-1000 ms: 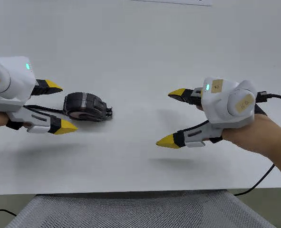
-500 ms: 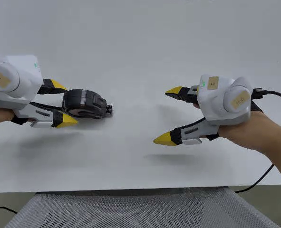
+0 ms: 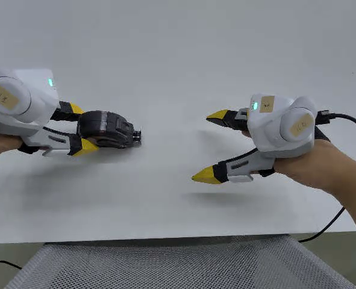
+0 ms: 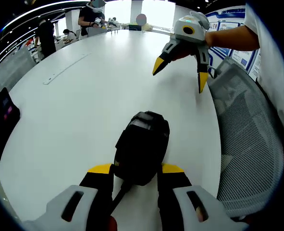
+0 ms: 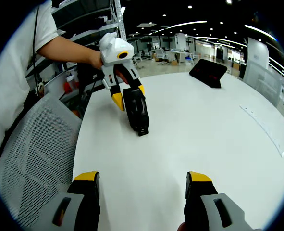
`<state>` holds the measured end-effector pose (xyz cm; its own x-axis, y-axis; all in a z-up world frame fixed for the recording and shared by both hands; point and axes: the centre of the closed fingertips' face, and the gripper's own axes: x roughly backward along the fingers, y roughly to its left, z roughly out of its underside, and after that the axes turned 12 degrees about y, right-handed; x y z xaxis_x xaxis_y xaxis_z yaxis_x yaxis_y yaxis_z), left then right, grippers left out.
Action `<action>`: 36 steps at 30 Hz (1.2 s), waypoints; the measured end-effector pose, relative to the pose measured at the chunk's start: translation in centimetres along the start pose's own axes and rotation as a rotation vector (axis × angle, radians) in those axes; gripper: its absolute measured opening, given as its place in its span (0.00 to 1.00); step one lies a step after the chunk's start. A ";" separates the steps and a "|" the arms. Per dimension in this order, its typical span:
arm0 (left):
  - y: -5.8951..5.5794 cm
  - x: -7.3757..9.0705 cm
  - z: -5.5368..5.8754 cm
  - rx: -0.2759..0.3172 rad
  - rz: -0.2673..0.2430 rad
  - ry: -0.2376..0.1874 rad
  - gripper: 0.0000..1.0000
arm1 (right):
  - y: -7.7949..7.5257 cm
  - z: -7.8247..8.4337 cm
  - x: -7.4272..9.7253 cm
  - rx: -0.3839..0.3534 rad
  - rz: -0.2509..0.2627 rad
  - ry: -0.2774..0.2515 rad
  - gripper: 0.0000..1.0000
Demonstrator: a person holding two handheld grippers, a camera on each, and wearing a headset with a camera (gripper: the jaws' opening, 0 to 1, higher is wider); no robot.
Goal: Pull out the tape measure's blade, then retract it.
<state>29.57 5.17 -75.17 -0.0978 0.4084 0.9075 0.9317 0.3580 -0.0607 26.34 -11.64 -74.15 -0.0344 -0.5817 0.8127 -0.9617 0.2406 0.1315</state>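
Two tools, one tape measure, one desk.

Head view: left tool (image 3: 81, 127) at 9 o'clock, clenched on the rear of the tape measure (image 3: 108, 129), one yellow tip on each side of the black case. The case sits on the white desk (image 3: 165, 60) with its hook end pointing to 3 o'clock, blade not out. Right tool (image 3: 209, 146) at 3 o'clock, jaws released and spread wide with nothing between them, well apart from the tape measure. This view adds one black cable (image 3: 346, 180) trailing from the right tool, and one grey mesh chair (image 3: 165, 265) at 6 o'clock.

Left gripper view: both tips sit against the case. It adds one dark flat device (image 4: 2, 115) at 9 o'clock, one thin strip (image 4: 65, 70) lying on the desk at 11 o'clock, and the right tool at 1 o'clock.

Right gripper view: the hook end faces the camera at 12 o'clock. The device is at 1 o'clock, the strip at 3 o'clock.
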 end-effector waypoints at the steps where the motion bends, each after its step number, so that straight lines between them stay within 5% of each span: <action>1: 0.0 -0.1 0.0 -0.005 -0.003 0.003 0.30 | 0.0 0.0 0.0 0.000 0.000 -0.001 0.71; 20: 0.0 -0.2 0.0 -0.026 -0.015 0.015 0.27 | -0.6 -1.2 -0.7 0.028 -0.001 -0.041 0.65; 36: 0.2 -0.2 0.1 -0.013 -0.032 0.003 0.27 | -1.3 -3.4 -3.3 0.065 -0.017 -0.100 0.56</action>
<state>29.70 5.26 -75.37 -0.1262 0.3942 0.9103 0.9327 0.3597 -0.0264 28.65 -7.38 -75.01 -0.0419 -0.6603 0.7498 -0.9778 0.1813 0.1050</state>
